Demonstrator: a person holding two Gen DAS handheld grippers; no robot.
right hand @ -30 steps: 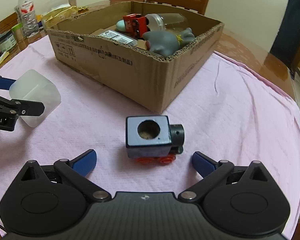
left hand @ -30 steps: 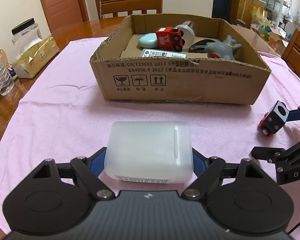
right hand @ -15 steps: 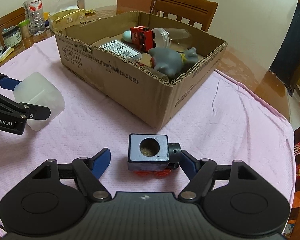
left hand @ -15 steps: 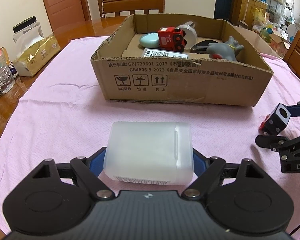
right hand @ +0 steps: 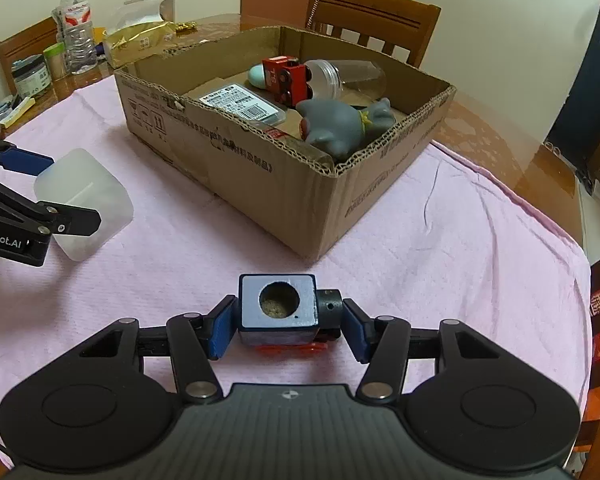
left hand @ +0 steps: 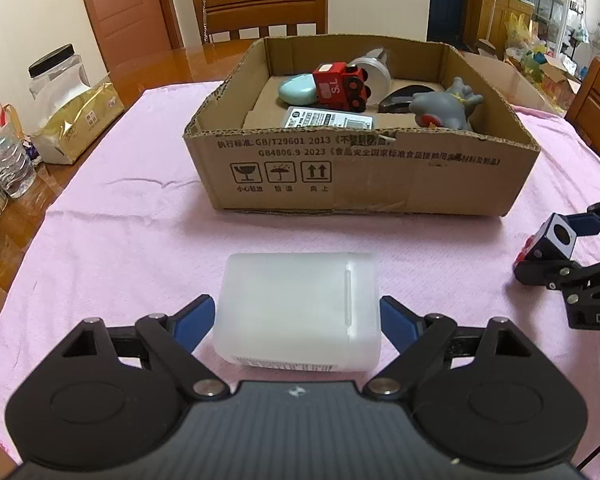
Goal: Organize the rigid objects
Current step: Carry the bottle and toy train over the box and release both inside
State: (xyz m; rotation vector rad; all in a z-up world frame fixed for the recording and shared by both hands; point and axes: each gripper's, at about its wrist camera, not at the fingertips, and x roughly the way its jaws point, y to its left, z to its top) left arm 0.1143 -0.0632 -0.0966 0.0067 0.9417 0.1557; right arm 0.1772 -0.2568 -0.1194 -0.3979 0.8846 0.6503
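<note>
A white translucent plastic box (left hand: 300, 308) lies on the pink cloth between the pads of my left gripper (left hand: 297, 304). Its jaws are opening, and the pads stand just off the box's sides. A blue toy train (right hand: 278, 308) with red wheels sits between the pads of my right gripper (right hand: 288, 312). Those jaws are closing, with one pad against the train's back and the other on its black nose. Behind both stands an open cardboard box (left hand: 360, 184) holding a red toy train (left hand: 340, 86), a grey toy figure (left hand: 444, 108) and other items.
The pink cloth (left hand: 132, 184) covers a wooden table. At its left edge stand a water bottle (right hand: 76, 24), a clear jar (left hand: 58, 76) and a gold packet (left hand: 76, 120). Wooden chairs (left hand: 260, 8) stand behind the table and at the right.
My right gripper's jaws have come in from wide apart onto the blue toy train. My left gripper's pads have eased slightly off the white box, which has not moved.
</note>
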